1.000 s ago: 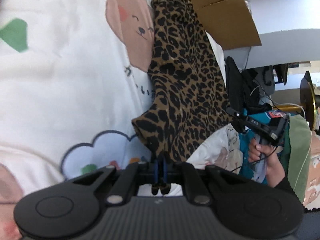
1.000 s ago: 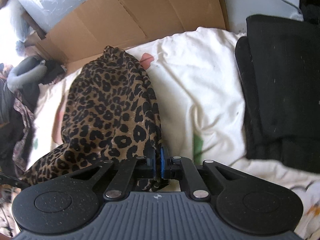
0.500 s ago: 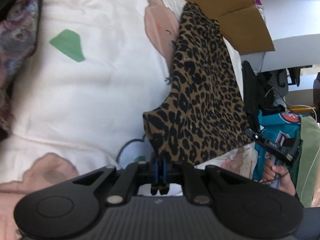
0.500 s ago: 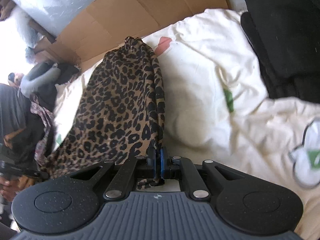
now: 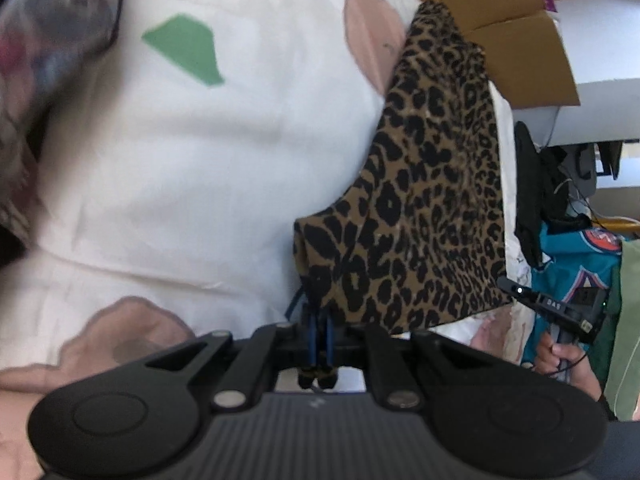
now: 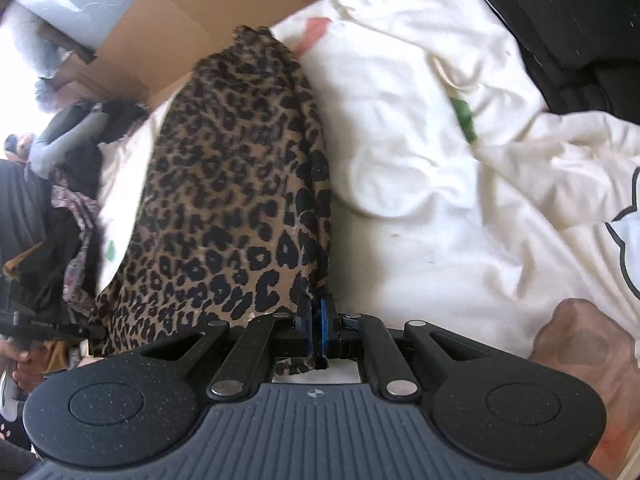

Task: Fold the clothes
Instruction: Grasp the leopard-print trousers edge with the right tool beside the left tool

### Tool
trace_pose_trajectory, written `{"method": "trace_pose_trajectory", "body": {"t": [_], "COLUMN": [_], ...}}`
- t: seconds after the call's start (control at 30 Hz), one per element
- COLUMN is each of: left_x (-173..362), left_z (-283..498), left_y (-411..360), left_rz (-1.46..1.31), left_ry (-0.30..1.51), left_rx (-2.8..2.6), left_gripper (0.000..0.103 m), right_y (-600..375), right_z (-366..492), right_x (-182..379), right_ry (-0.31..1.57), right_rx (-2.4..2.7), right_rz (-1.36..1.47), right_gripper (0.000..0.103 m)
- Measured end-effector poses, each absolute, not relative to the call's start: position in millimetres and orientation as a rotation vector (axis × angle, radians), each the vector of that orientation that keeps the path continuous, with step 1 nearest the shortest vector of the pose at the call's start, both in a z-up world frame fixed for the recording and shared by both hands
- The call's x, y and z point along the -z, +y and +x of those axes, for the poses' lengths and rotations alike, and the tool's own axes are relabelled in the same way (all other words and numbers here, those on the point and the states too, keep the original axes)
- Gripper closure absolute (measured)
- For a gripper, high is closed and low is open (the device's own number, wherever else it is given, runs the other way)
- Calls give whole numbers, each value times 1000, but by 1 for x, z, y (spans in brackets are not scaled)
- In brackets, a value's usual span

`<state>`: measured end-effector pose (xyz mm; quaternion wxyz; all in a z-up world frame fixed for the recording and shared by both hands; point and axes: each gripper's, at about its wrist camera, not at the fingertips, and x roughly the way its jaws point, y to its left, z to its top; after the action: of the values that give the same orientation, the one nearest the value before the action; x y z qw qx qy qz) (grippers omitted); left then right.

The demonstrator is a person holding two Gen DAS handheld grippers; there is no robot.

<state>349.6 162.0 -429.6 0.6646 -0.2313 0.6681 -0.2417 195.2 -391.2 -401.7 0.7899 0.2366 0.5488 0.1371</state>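
left gripper [image 5: 319, 320] fingers pinching leopard-print garment [image 5: 432, 184], right gripper [image 6: 316, 320] likewise

The right tool [image 6: 317, 322], blue pads pressed together, pinches a corner of a leopard-print garment [image 6: 236, 200] stretched above a cream bedspread [image 6: 432, 184]. Beyond the garment stands flattened brown cardboard [image 6: 208, 12]. To the garment's right, past a green patch [image 6: 464, 120] printed on the bedspread, lies dark folded clothing [image 6: 568, 20]. At the garment's lower left edge, the left tool [image 6: 52, 330] grips its opposite corner beside a heap of mixed clothes [image 6: 60, 184].
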Motion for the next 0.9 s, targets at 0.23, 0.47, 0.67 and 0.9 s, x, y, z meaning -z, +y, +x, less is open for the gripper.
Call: {"method": "trace_pose_trajectory", "body": {"t": [0.23,0.47,0.67,0.9], "left_x": [444,456,463,462], "left_z": [355,358,361,365], "left_y": [156,152,140,116], "left_rz": [-562,-638,-735,-730], "left_ry": [1515,1489,1449,1442], "left_rx": [555,593,613,603], "left_gripper": [89,72,59,60], "right_y": [-391,-396,-392,-385], "right_z": [201,214,226,230], "right_x": [409,420,429,433], "right_ry": [1206,1241,1273,1284], "right_rx": [-331,-371,-448,-486], "right_rz": [491,513,535,545], "right_gripper": [95,72,67,69]}}
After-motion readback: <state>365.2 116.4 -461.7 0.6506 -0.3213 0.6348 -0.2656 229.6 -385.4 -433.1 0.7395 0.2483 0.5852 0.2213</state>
